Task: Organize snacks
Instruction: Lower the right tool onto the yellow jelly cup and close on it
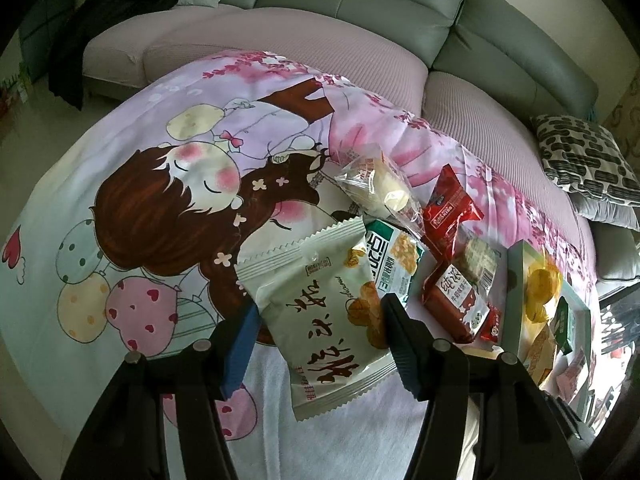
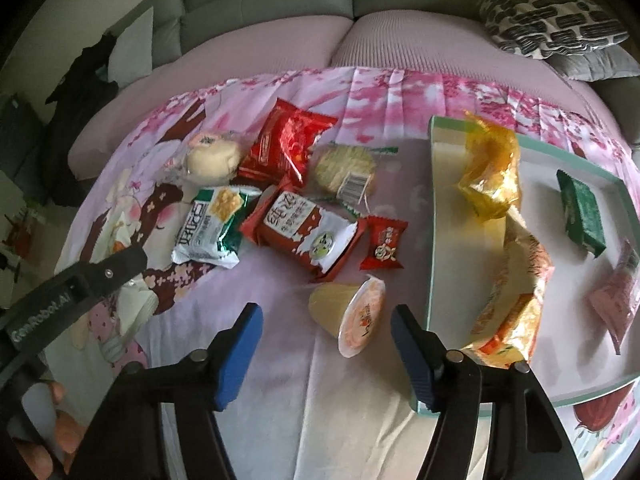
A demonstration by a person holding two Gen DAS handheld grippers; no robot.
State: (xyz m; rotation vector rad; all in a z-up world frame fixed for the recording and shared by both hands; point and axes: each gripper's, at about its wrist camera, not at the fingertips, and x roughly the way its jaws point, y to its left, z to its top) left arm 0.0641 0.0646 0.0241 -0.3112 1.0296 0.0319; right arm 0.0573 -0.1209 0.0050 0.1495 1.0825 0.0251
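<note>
My left gripper [image 1: 318,326] is closed around a pale green snack packet [image 1: 320,312] with black characters, held above the cartoon cloth. My right gripper [image 2: 326,334] is open, its fingers on either side of a jelly cup [image 2: 350,318] lying on its side. Loose snacks lie beyond: a green-white cracker pack [image 2: 212,226], a red-white packet [image 2: 306,234], a small red candy [image 2: 382,244], a red bag [image 2: 286,146], a round bun [image 2: 212,160] and a rice cracker [image 2: 346,170]. A pale green tray [image 2: 434,216] at the right holds a yellow bag [image 2: 490,170], an orange bag [image 2: 510,292], a dark green bar [image 2: 582,214] and a pink packet [image 2: 614,292].
The cartoon-print cloth [image 1: 140,208] covers a pink sofa seat [image 1: 280,36] with grey-green backrests. A black-and-white patterned cushion [image 2: 550,16] lies at the back right. Dark clothing [image 1: 100,12] hangs at the far left. The left gripper's arm [image 2: 76,284] reaches in at the right view's left edge.
</note>
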